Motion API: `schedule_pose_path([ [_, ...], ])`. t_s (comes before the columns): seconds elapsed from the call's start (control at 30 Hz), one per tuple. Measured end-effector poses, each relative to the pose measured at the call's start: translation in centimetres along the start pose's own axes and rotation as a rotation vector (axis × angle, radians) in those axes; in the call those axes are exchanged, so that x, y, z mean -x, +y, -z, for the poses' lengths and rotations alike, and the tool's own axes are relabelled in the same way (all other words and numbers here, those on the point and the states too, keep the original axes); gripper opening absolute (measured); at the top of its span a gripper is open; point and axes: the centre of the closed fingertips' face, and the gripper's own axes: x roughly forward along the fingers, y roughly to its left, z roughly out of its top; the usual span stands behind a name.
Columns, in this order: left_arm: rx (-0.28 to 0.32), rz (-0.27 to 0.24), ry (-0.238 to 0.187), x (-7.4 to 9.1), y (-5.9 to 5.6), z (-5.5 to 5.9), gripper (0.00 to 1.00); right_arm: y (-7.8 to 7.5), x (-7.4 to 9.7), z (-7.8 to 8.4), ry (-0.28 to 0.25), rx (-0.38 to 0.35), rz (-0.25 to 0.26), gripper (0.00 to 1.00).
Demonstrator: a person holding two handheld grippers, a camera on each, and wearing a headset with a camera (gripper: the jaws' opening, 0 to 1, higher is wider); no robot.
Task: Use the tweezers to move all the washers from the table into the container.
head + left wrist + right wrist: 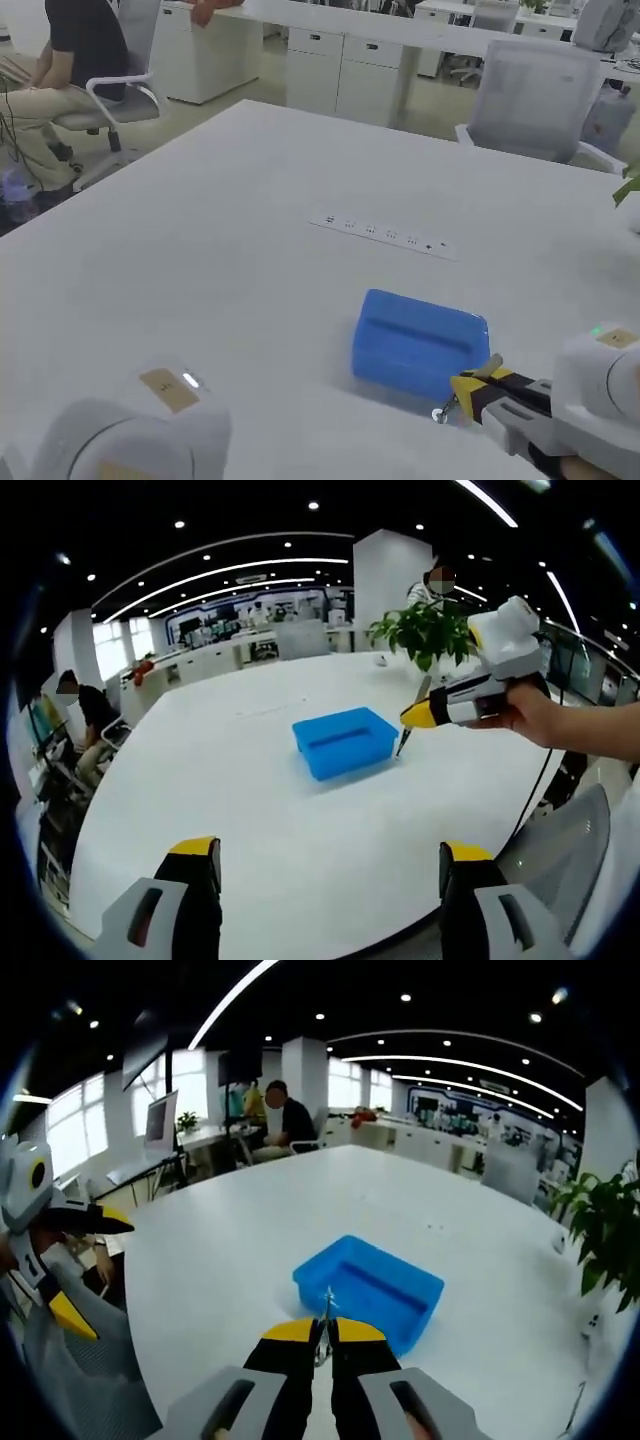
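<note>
While the L gripper (330, 850) hangs over the worktop (250, 220) w/ jaws wide & empty, the R gripper (322, 1338) has its jaws pinched narrow on the tweezers (327, 1308). The tweezer tips point down just beside the near corner of the blue container (410, 355), which stands on the worktop. A small shiny ring (438, 415) sits at the tips, poss. a washer; can't tell.

Whether the tweezers (327, 1310) grip anything is too small to tell (the container (385, 1295) floor blurred too)
</note>
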Motion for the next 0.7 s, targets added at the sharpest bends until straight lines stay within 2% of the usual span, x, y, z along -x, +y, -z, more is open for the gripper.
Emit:
schedule_pose_path([
  [0.1,-0.01,-0.003,0.009,-0.1,0.0,0.2,0.92,-0.6,-0.1,-0.7,-0.019,-0.008,0.007,0.01],
  [0.47,0.005,-0.013,-0.001,0.1,0.4,0.1,0.93,-2.8,-0.7,-3.3,-0.066,0.02,0.034,0.01],
  [0.7,0.011,-0.024,0.004,0.1,0.8,0.2,0.93,-3.5,-1.9,-3.8,-0.069,0.03,0.053,0.01],
])
